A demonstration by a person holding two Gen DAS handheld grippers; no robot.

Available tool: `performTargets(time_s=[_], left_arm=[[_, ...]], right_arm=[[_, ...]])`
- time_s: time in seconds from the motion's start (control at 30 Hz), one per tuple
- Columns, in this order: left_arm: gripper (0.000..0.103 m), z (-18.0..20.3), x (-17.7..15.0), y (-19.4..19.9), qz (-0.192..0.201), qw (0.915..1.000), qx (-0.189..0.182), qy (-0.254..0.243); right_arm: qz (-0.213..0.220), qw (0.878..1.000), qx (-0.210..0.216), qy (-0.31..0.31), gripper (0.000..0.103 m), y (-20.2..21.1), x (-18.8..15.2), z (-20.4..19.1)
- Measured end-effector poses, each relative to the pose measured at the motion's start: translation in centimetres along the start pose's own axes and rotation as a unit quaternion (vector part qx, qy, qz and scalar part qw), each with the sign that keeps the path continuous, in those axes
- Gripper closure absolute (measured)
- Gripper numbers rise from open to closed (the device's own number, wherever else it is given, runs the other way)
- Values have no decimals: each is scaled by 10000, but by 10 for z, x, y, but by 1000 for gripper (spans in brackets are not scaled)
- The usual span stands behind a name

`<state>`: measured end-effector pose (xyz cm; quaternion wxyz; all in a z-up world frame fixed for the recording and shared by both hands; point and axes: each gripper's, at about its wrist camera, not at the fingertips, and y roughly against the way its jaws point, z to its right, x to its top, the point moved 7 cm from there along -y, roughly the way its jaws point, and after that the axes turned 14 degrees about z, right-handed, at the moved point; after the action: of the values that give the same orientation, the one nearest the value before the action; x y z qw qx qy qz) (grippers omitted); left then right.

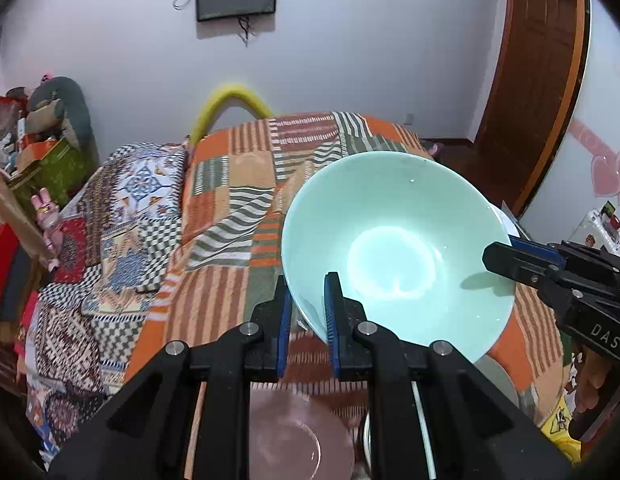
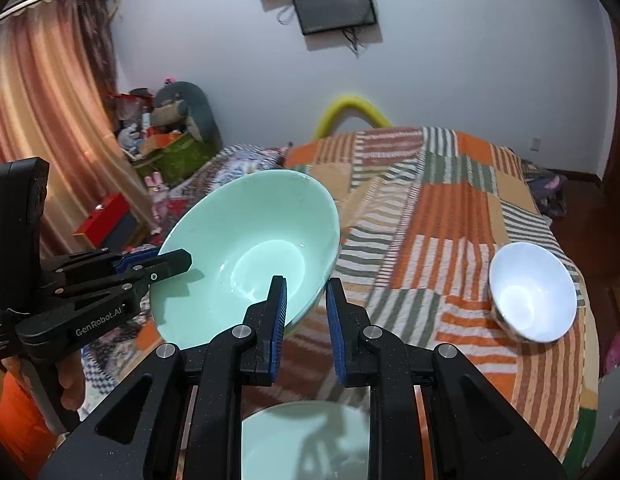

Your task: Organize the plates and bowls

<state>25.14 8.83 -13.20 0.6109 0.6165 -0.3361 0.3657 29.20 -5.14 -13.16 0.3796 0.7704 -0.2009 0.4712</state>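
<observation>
A large mint-green bowl (image 1: pixel 390 216) (image 2: pixel 245 220) hangs tilted above the bed, held at two sides of its rim. My left gripper (image 1: pixel 307 280) is shut on the near rim, one pad inside the bowl and one outside. In the right wrist view it (image 2: pixel 185 261) reaches in from the left. My right gripper (image 2: pixel 305 282) is shut on the opposite rim, and in the left wrist view it (image 1: pixel 492 255) comes in from the right. A white bowl (image 2: pixel 533 292) rests on the bedspread to the right. Below the grippers lie a pink plate (image 1: pixel 285 440) and a mint-green plate (image 2: pixel 305 440).
A patchwork bedspread (image 1: pixel 237 184) (image 2: pixel 442 208) in orange, green and white stripes covers the bed. Part of a grey plate (image 1: pixel 500 376) shows under the bowl. Boxes and plush toys (image 2: pixel 169 128) pile up by the curtain at the far left. A wooden door (image 1: pixel 538 80) stands at the right.
</observation>
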Motion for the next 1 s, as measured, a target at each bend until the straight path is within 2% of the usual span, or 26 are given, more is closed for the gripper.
performTargets(time_s=[0.17,0.4,0.67,1.0], left_arm=[[88,-14,-12,42,115,9998,178,60],[88,-35,-42,77,61,9988,331,343],[88,-56,-80,84,-168,9972,493,532],[88,-79,-133,66,-634,9923,739,764]], right_arm=[[71,9997,205,99,85,19,-7,-30],[-27,9988,471,88,85,27,-27,-56],[-311,9973,651,98,85,22,-58,-80],[-885,9938,658,138,85,-2,-105,-96]])
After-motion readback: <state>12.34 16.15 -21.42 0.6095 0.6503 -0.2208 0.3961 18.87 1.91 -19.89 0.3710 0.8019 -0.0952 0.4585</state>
